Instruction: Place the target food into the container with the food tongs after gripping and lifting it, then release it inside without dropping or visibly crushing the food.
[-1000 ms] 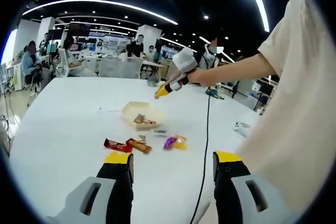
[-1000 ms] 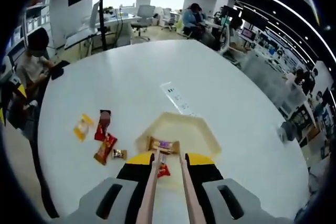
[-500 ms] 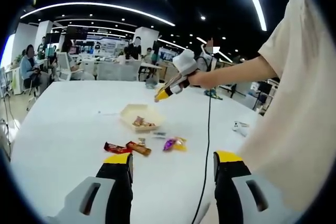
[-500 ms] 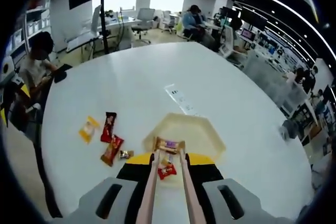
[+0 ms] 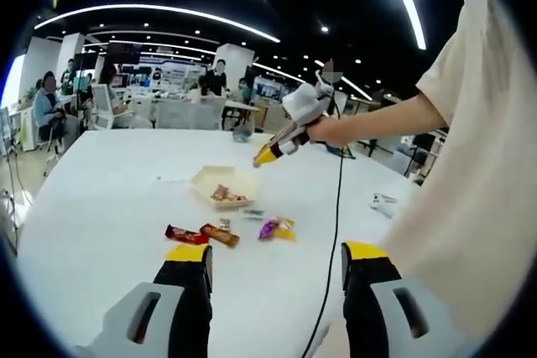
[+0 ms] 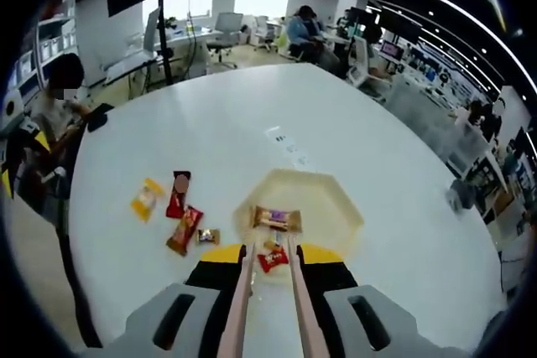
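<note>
A cream hexagonal container (image 6: 336,207) sits on the white table (image 6: 210,123). Inside it lie a brown snack bar (image 6: 277,219) and a red-wrapped snack (image 6: 273,258). My right gripper (image 6: 270,267) is shut on a pair of food tongs (image 6: 242,291). The tongs' two arms hover over the container's near side, slightly apart, with the brown bar lying free just beyond their tips. The left gripper view shows the same container (image 5: 204,178), with the right gripper (image 5: 295,119) in a person's hand above and to the right of it. My left gripper (image 5: 277,253) stands open and holds nothing.
Loose wrapped snacks lie on the table left of the container: a yellow one (image 6: 147,199), a red one (image 6: 178,197), an orange-red bar (image 6: 186,228) and a small gold one (image 6: 208,236). A black cable (image 5: 331,241) crosses the table. People sit at desks beyond.
The brown bar was between the tongs' tips; now it lies in the container, free of them. The right gripper has drawn back a little. The left gripper has barely moved.
</note>
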Demonstrator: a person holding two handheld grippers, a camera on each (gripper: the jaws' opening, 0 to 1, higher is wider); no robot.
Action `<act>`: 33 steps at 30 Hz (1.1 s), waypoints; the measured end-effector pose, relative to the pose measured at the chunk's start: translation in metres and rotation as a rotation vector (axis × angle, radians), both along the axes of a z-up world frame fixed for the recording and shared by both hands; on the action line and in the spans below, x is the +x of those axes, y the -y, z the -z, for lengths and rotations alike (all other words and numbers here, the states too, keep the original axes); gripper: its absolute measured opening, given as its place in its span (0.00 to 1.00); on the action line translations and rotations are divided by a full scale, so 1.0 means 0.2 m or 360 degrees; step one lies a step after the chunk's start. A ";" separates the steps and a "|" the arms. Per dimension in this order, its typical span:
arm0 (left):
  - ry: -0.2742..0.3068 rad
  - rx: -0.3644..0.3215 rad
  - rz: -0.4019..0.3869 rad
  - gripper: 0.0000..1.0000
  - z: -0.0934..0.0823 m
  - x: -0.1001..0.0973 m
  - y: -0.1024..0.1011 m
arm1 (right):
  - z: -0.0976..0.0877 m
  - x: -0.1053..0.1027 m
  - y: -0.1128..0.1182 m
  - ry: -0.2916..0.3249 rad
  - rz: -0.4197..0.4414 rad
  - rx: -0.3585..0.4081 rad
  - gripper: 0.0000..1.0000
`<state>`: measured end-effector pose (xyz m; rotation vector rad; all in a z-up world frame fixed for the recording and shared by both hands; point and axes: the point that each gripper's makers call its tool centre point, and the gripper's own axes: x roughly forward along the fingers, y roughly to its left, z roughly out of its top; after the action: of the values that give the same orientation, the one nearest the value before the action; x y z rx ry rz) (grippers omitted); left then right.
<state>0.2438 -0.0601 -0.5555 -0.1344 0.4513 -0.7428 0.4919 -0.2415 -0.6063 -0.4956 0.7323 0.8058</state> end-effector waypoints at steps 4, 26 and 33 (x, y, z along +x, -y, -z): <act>-0.0011 0.0002 0.0031 0.61 0.02 -0.02 0.03 | 0.01 -0.04 0.02 -0.0002 -0.0006 -0.0010 0.23; -0.0036 0.0005 0.0068 0.61 0.04 -0.05 0.07 | 0.24 -0.33 0.01 -0.0121 -0.0181 -0.0135 0.23; -0.0030 0.0000 0.0060 0.61 0.03 -0.05 0.07 | 0.27 -0.36 0.01 -0.0141 -0.0250 -0.0176 0.23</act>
<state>0.2346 -0.0747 -0.5621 -0.1335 0.4725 -0.7790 0.4199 -0.2432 -0.6611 -0.6256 0.8306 0.9418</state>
